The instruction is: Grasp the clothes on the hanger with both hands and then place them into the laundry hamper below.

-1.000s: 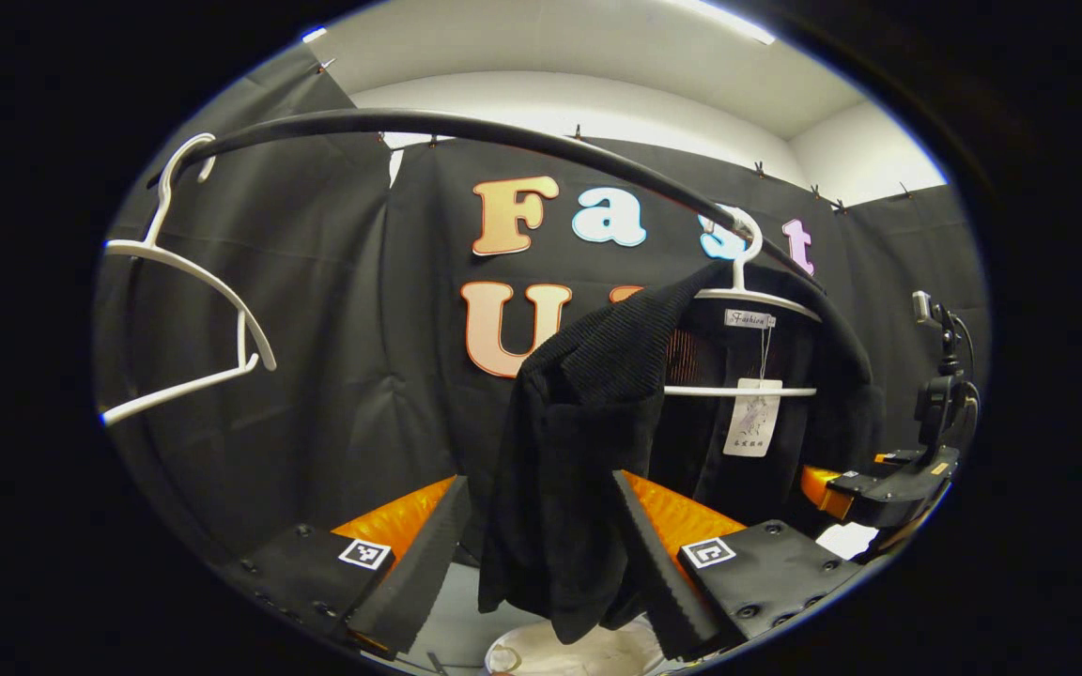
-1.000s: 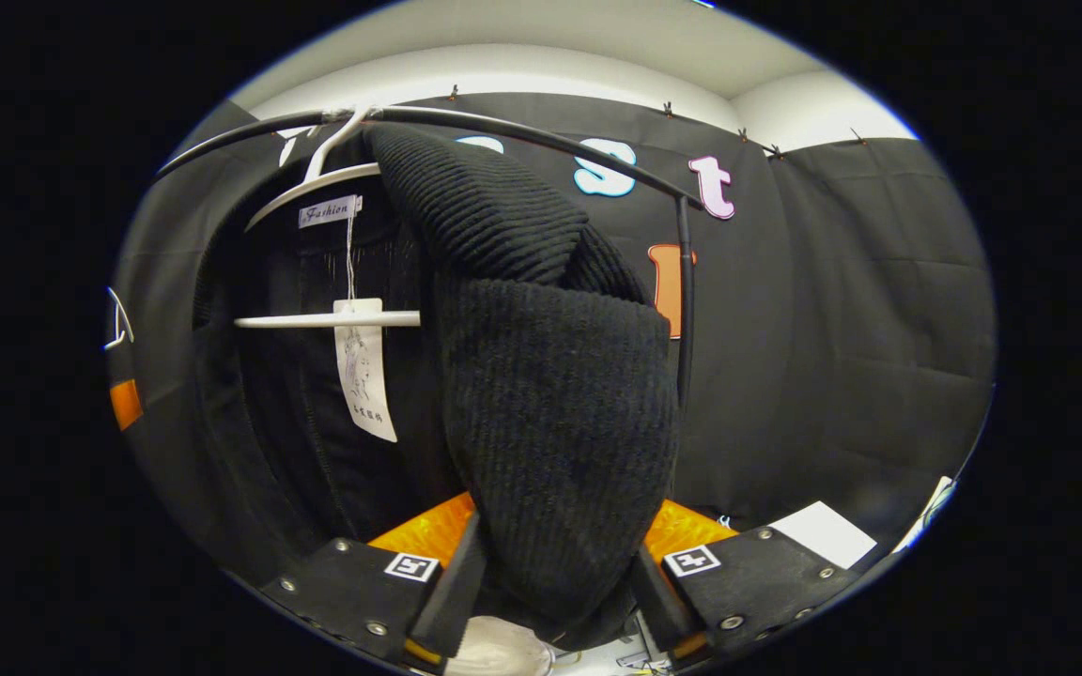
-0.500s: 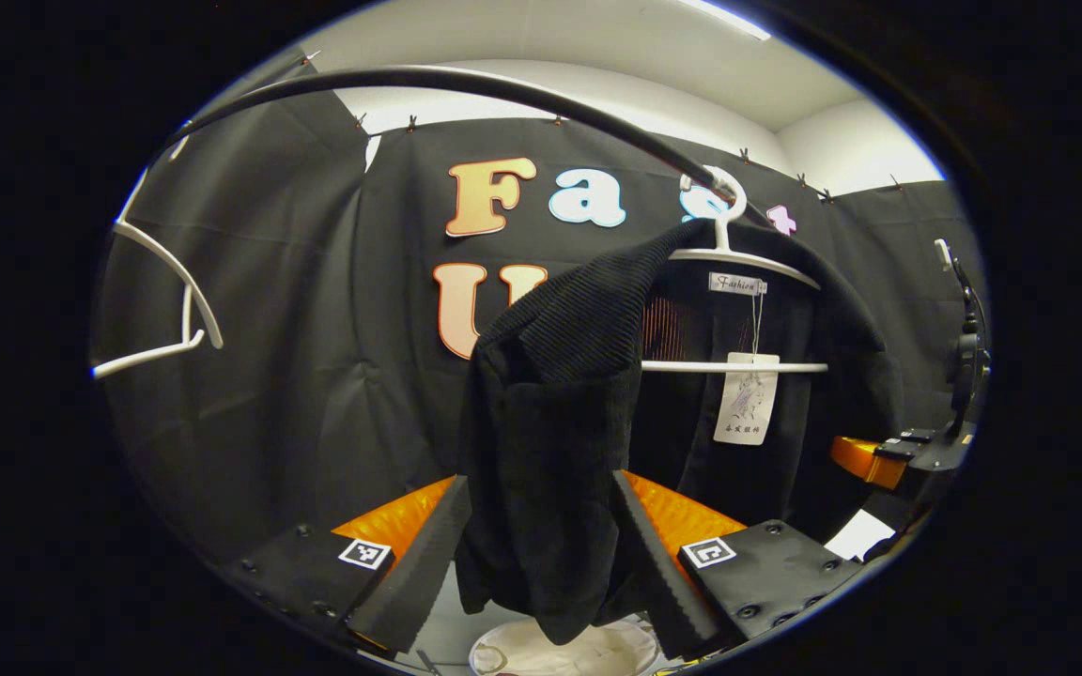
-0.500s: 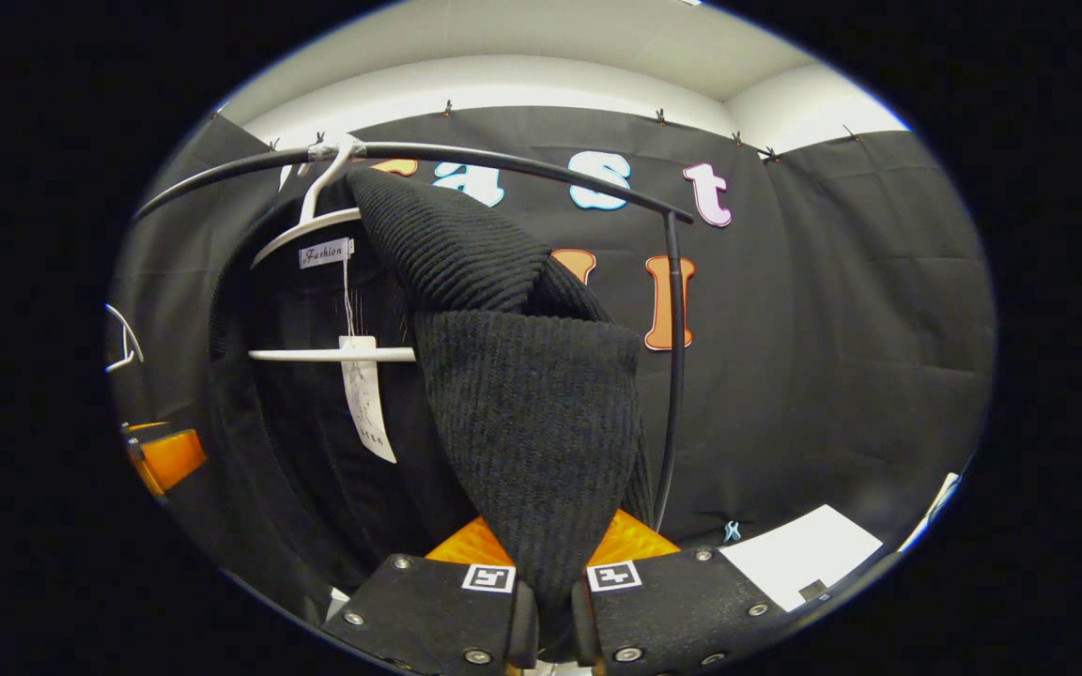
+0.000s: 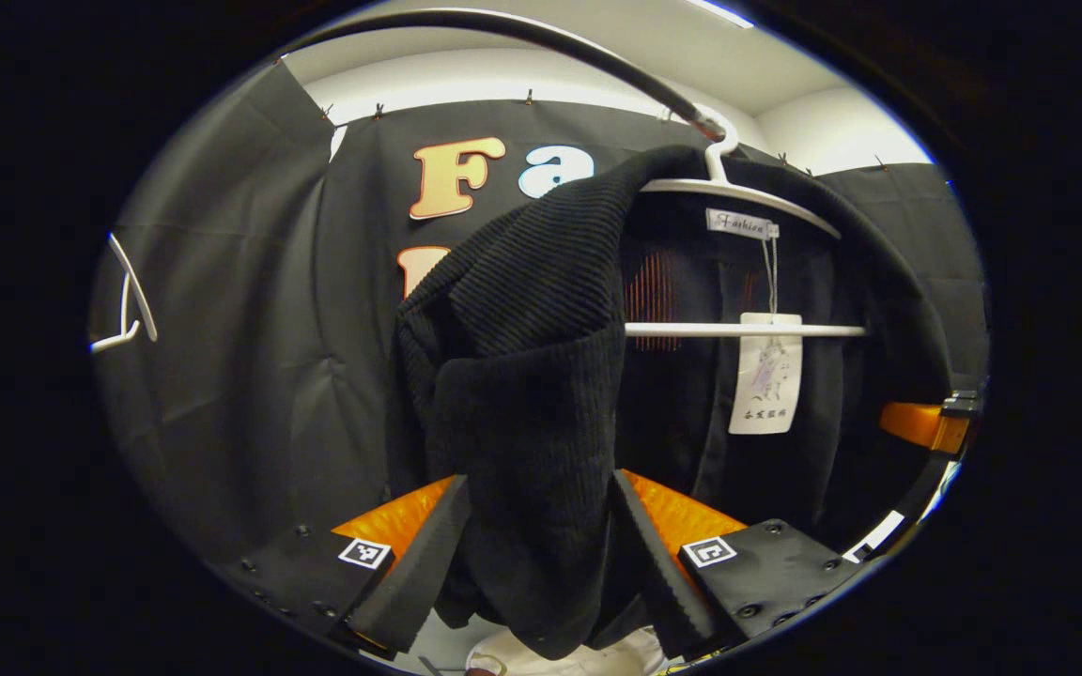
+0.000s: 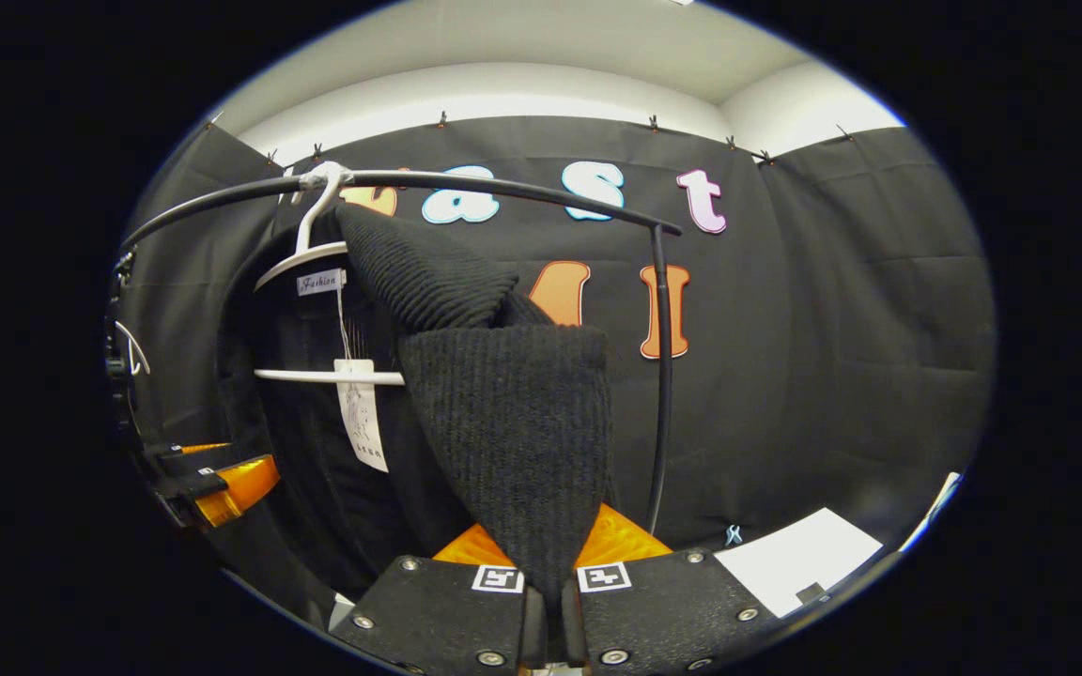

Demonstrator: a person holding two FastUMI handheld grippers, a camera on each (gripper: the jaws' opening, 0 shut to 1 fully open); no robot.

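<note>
Fingers, right gripper point(image 6: 541, 615): clenched on the knit's hanging fold, both fingers pressed together with the fabric pinched between them; the grip is judged secure enough for a pull.
Fingers, left gripper point(image 5: 541, 563): spread wide, one finger on each side of the other hanging fold; the fabric fills the gap and brushes the inner faces, but no squeeze is evident, so this hold is judged not yet made.
Rail point(image 6: 503, 185): black bar arching well above both sets of fingers; it carries the hanger hook, which is why the garment hangs down into reach.
Garment point(image 5: 522, 376): black ribbed knit, draped over the hanger; its two front folds hang straight down into the two grippers, one fold apiece, in keeping with the two-handed grasp required.
Hanger point(image 5: 738, 188): white, above and to the right of the left fingers; in the right gripper view it sits above and left of those fingers, shoulders inside the knit.
Hamper point(image 5: 588, 657): a pale rim is visible below the left fingertips, under the fold's lower edge; judged to be the laundry hamper, though too little shows to confirm.
Tag point(image 5: 766, 376): white card on a string, hanging inside the garment beyond the left fingers.
Stage: one side gripped, the other awaiting closure; the garment remains on the hanger.
</note>
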